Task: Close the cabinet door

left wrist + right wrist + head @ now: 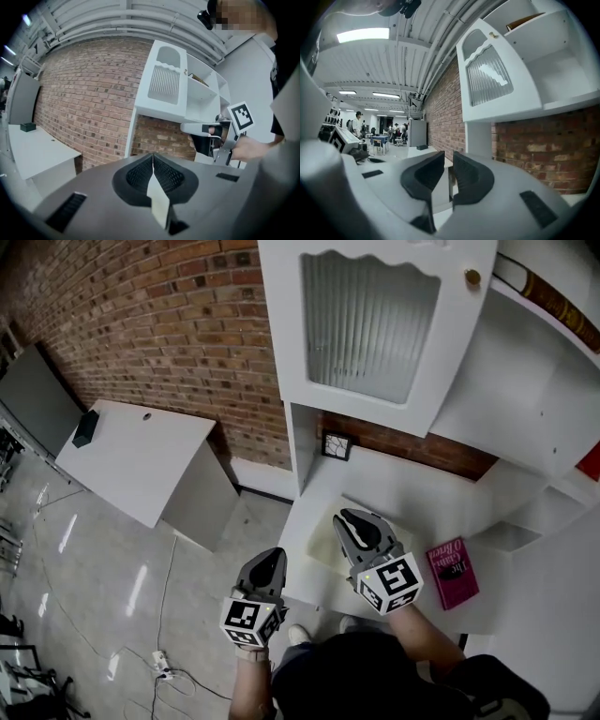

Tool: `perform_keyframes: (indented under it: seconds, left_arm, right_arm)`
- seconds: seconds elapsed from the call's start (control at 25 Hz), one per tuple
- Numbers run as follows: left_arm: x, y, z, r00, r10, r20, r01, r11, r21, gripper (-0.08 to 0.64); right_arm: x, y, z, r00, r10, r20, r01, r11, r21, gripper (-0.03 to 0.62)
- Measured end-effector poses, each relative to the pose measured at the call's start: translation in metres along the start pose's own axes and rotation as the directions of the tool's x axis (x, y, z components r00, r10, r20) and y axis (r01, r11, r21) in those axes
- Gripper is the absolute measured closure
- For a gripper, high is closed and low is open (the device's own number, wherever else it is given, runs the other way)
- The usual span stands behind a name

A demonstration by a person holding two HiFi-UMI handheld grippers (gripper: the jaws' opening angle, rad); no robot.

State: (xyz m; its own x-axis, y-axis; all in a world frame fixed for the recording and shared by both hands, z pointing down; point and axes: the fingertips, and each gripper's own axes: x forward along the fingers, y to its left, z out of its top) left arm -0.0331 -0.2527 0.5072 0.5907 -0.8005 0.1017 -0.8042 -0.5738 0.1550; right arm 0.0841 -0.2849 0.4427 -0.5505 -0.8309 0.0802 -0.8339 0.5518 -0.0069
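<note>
The white cabinet door (370,324) with a ribbed glass pane and a brass knob (472,277) stands swung open to the left of the cabinet's shelves. It also shows in the left gripper view (164,84) and the right gripper view (487,75). My left gripper (272,563) is low and left of the cabinet, well below the door; its jaws meet at the tips (152,159) and hold nothing. My right gripper (359,524) hovers over the cabinet's counter, below the door. A narrow slit (449,161) parts its jaws, and nothing is between them.
A pink book (453,573) lies on the white counter (412,493). A small framed tile (336,445) leans at the back against the brick. A white table (141,456) with a dark box (85,427) stands to the left. Cables (161,667) lie on the floor.
</note>
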Motion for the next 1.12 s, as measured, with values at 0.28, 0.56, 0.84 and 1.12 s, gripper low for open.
perform_keyframes:
  seconds: [0.28, 0.56, 0.84, 1.12]
  left_arm:
    - [-0.048, 0.025, -0.006, 0.993, 0.115, 0.004, -0.115, 0.993, -0.011, 0.549]
    - [-0.086, 0.039, -0.012, 0.980, 0.200, -0.004, -0.200, 0.980, -0.004, 0.549]
    - [-0.116, 0.040, -0.022, 0.974, 0.227, -0.017, -0.227, 0.974, 0.001, 0.549]
    - [-0.126, 0.039, -0.022, 0.969, 0.245, -0.014, -0.245, 0.969, 0.012, 0.549]
  right_arm:
    - [0.010, 0.059, -0.025, 0.986, 0.164, -0.031, -0.163, 0.986, 0.019, 0.532]
    - [0.018, 0.098, -0.040, 0.954, 0.296, -0.049, -0.296, 0.955, 0.009, 0.532]
    - [0.010, 0.128, -0.053, 0.927, 0.370, -0.067, -0.372, 0.928, -0.029, 0.532]
    - [0.006, 0.134, -0.055, 0.910, 0.408, -0.076, -0.411, 0.911, -0.039, 0.531]
